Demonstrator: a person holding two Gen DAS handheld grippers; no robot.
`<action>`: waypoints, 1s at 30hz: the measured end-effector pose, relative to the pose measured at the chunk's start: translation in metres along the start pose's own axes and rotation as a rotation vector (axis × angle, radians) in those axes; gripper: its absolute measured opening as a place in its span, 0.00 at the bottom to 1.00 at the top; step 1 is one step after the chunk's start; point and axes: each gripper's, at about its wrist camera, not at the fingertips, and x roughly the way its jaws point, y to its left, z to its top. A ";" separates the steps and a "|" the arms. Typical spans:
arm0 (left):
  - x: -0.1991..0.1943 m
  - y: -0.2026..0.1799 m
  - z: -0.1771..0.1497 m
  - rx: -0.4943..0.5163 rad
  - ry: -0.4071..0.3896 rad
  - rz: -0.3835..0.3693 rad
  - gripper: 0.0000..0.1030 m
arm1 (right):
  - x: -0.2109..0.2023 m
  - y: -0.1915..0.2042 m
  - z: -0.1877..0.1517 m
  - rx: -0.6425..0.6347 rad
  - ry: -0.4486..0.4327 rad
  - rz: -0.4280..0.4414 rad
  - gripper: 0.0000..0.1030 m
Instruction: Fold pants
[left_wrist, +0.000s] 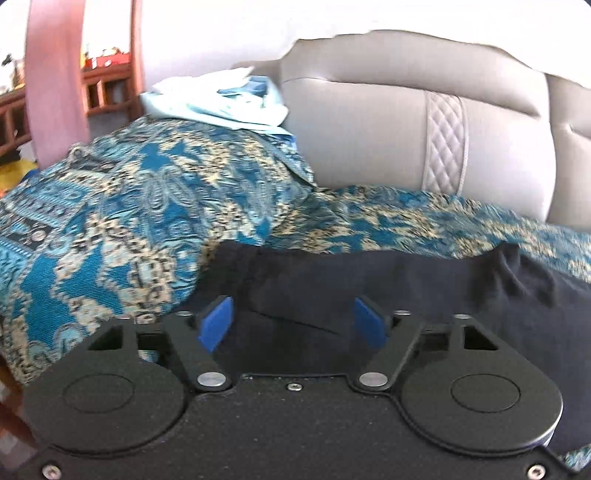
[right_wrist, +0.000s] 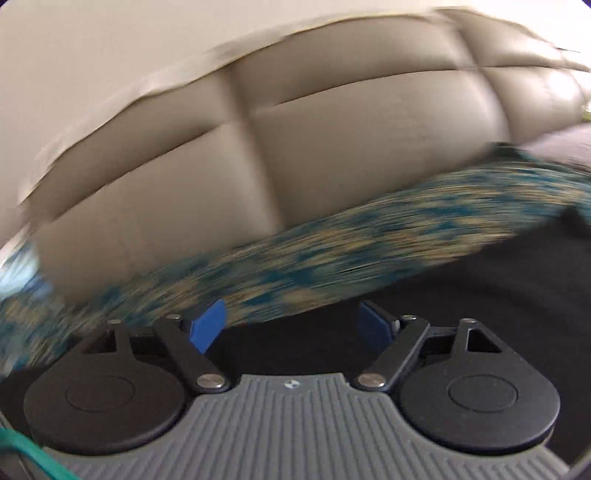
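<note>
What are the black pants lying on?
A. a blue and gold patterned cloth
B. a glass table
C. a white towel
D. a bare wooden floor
A: the black pants lie on the blue and gold patterned cloth in front of the grey sofa back.

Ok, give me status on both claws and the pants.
Left claw open, empty, over the black pants. Right claw open, empty, view blurred. Pants lie on the patterned cover. Nothing in the way.
</note>
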 end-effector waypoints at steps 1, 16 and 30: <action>0.002 -0.005 -0.003 0.015 0.000 -0.001 0.54 | 0.007 0.019 -0.005 -0.035 0.020 0.035 0.86; 0.067 -0.013 -0.013 0.021 0.022 -0.040 0.47 | 0.063 0.200 -0.080 -0.415 0.170 0.268 0.86; 0.097 0.017 -0.015 -0.006 0.087 0.028 0.47 | 0.097 0.223 -0.077 -0.459 0.171 0.192 0.86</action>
